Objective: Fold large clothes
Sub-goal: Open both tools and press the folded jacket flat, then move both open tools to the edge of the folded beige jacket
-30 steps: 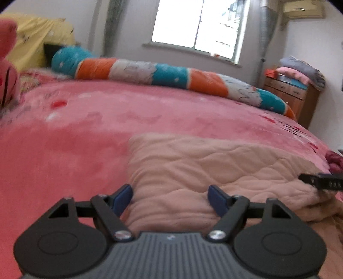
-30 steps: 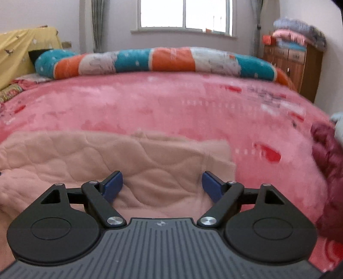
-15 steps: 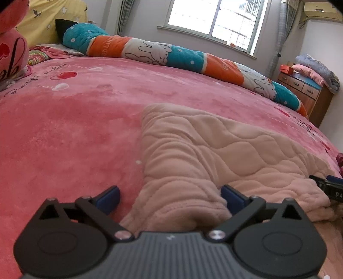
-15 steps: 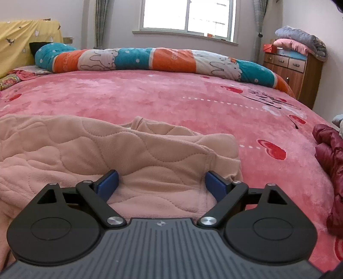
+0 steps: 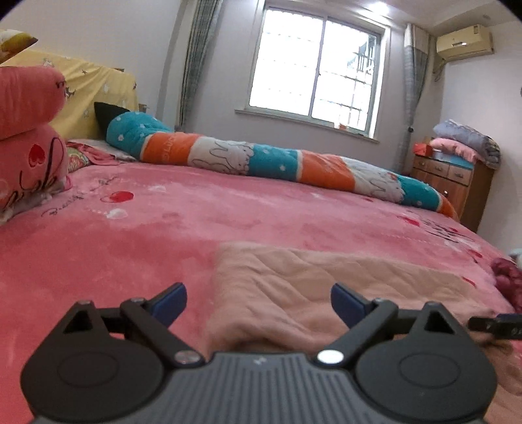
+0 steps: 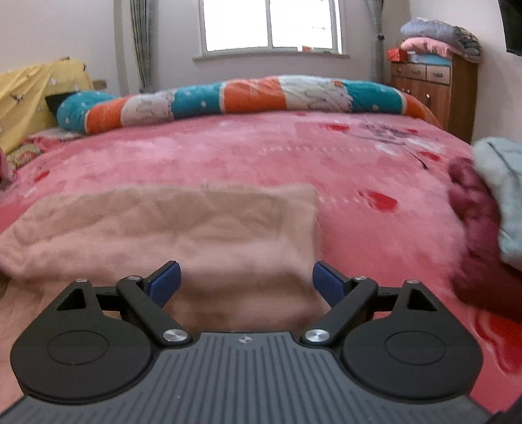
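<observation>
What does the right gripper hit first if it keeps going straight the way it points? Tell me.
Most likely the folded pink quilted garment, lying directly ahead of the open right gripper on the pink bedspread. Blur leaves depth unclear.

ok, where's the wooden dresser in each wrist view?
Left wrist: dresser at the right edge, mid-height, folded blankets stacked on top, beyond the end of the striped bolster.
Right wrist: dresser upper right, same blanket stack on top, just past the bolster's right end.
Shared landmark: the window behind the bed.
</observation>
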`<state>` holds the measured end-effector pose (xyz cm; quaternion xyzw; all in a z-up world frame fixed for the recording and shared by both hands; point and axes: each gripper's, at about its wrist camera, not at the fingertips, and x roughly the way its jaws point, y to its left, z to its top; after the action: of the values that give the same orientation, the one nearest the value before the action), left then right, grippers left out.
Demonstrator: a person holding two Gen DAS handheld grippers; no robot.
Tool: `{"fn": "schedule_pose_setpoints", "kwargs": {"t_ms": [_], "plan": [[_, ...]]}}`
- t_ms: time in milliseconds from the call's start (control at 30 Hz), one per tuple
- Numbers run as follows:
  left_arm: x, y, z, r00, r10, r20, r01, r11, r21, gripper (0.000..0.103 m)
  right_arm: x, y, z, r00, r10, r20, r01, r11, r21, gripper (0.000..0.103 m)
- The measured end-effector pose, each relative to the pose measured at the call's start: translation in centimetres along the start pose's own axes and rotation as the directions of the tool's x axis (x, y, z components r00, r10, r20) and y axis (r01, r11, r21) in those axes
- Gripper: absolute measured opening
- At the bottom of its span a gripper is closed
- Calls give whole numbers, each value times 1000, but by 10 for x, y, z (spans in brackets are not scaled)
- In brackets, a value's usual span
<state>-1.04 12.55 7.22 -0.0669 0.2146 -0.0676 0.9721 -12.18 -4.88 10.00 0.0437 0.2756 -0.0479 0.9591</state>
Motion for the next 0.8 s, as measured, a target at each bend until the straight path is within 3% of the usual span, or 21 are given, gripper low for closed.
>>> {"fn": "schedule_pose_setpoints", "kwargs": {"t_ms": [400,667,800], "plan": [[-82,-38,-30,997,-30,-73,35,998,57,95,-87,-11,-61,994,4,-106,-6,1000,-21,103],[-129,-35,-41,996,0,-85,1,1000,10,96,-136,-18,-83,981,72,-180,-71,997,9,103],[-147,-27,-44,997,23,-73,-27,998,-50,97,-155,-24,-92,977,74,-202,-65,997,49,103]]}}
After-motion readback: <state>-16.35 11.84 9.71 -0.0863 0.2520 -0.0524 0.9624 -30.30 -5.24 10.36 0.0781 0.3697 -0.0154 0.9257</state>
